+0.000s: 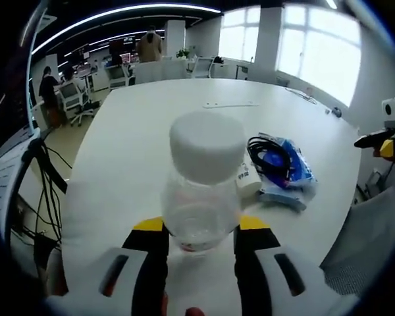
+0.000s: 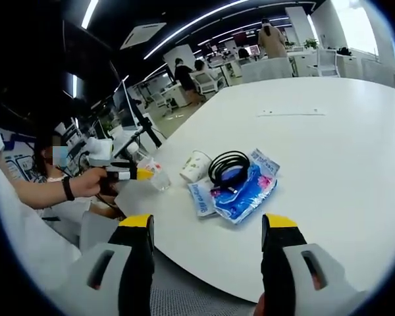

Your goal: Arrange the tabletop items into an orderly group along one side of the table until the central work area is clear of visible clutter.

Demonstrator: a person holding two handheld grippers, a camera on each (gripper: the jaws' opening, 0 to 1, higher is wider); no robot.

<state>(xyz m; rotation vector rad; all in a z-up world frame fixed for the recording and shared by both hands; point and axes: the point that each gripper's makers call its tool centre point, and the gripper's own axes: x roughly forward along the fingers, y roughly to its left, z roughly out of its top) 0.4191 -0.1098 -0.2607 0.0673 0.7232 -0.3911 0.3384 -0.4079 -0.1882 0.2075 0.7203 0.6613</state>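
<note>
Left gripper view, left gripper [image 1: 201, 238]: jaws closed on the clear plastic bottle with a white screw cap [image 1: 202, 181], pressing its lower body from both sides; bottle upright, over the near part of the white round surface [image 1: 151, 131].
Left gripper view, beyond bottle: small white paper cup [image 1: 247, 179] on its side, just beside the bottle's right; coiled black cable [image 1: 271, 158] lying on a blue plastic packet [image 1: 291, 172]; all grouped, touching or overlapping.
Left gripper view, far side: thin white strip [image 1: 230, 104] lying flat, well apart from the group.
Left gripper view, right edge: right gripper [image 1: 382, 137], off the surface.
Right gripper view, right gripper [image 2: 207, 227]: jaws wide apart, nothing between them, near the surface's edge [image 2: 303, 217].
Right gripper view, ahead: cup [image 2: 194, 166], cable [image 2: 229, 166], blue packet [image 2: 247, 191] clustered near the edge; a second small blue-and-white packet [image 2: 201, 196] touching it.
Right gripper view, left: a person's hand [image 2: 91, 183] carries the left gripper [image 2: 141, 172] with the bottle [image 2: 158, 176], just beside the cup.
Background: office desks, chairs, people standing far off.
</note>
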